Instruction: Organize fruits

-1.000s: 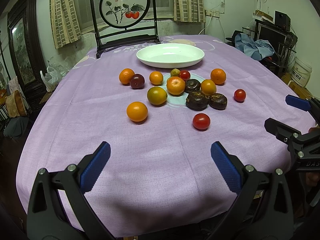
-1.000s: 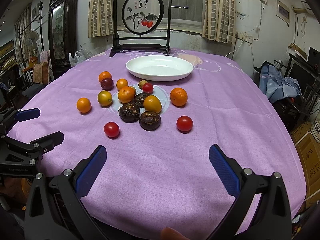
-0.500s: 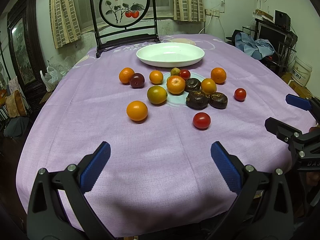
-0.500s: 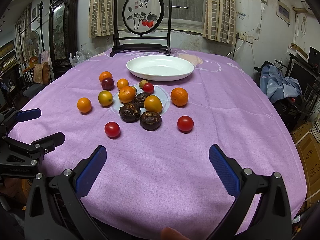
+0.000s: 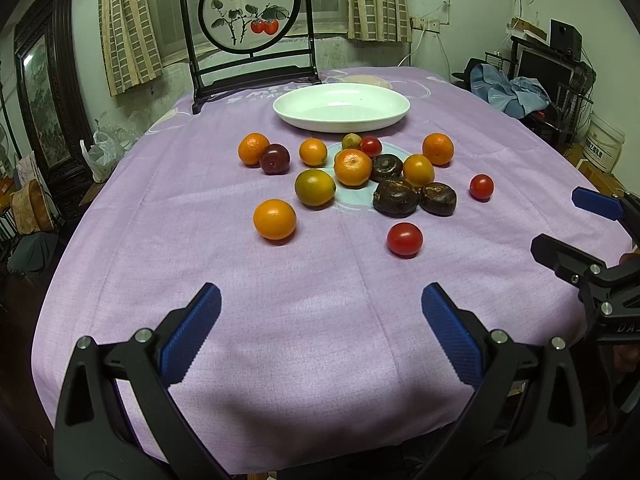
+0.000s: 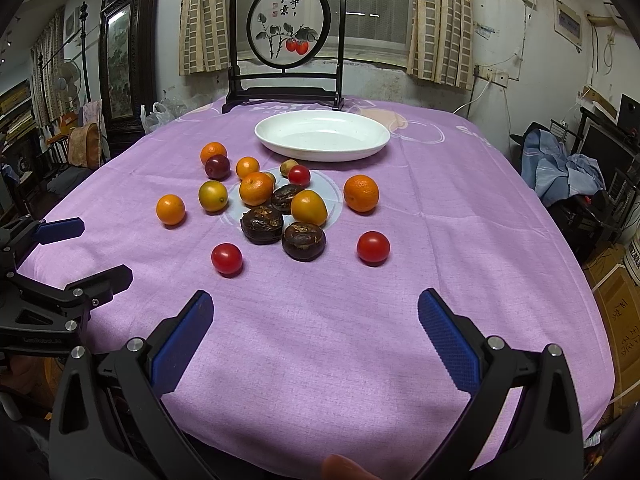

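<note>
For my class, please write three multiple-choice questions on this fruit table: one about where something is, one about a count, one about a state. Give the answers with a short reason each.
1. Where does the white plate stand?
A. Beyond the fruit, in front of the framed persimmon picture
B. At the near table edge, between the grippers
C. On the floor

2. How many small red tomatoes lie on the purple cloth?
A. One
B. Three
C. Six

3. What state is the right gripper in?
A. Shut on an orange
B. Shut on nothing
C. Open, holding nothing

Answers: 1 A, the plate sits past the fruit cluster, just before the frame. 2 B, one near tomato on the left, one on the right, one near the plate. 3 C, its blue pads stand wide apart over bare cloth, as do the left gripper's.
</note>
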Demonstrator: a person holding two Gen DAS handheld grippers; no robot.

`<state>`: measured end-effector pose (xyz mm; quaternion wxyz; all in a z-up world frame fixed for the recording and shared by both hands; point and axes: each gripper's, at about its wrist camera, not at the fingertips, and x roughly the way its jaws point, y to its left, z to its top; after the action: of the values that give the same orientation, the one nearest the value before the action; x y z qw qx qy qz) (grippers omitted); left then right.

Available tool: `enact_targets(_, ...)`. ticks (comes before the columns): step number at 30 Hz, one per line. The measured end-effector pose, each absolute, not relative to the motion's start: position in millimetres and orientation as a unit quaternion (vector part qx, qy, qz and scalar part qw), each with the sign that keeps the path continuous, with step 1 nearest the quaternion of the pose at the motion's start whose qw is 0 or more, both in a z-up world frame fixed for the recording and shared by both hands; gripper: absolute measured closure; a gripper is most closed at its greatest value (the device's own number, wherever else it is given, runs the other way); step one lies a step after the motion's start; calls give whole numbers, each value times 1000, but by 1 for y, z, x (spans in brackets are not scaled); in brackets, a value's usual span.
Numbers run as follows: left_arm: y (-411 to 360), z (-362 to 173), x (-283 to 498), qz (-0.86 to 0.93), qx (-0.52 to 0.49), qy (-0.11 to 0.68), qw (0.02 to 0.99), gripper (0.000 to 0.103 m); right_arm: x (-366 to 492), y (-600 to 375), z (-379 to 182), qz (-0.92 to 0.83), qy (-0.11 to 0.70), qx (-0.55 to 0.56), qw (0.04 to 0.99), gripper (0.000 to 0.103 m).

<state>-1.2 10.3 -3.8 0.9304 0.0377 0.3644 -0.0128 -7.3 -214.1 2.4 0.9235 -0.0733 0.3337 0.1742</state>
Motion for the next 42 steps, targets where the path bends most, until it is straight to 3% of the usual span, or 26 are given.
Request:
enact_targets(24,44,-35,11,-9,7,384,923,2,16,-172,-34,276,366,-57,887,1)
enact_targets(26,51,-37,13,-12,1,385,923,2,22,-162,-38,282,375,-61,881,22)
enact_targets(27,54,-38,14,-14,-1,385,923,2,28,-156,-41,285,384,-60,876,26)
enact_targets(39,80,-28,50,-30,4,381,924,2,60,-124,-50,304,431,-55,848,43)
enact_targets(42,79,-27,67,-38,19,391,919,4,64,-123,-50,292,432,-70,850,55)
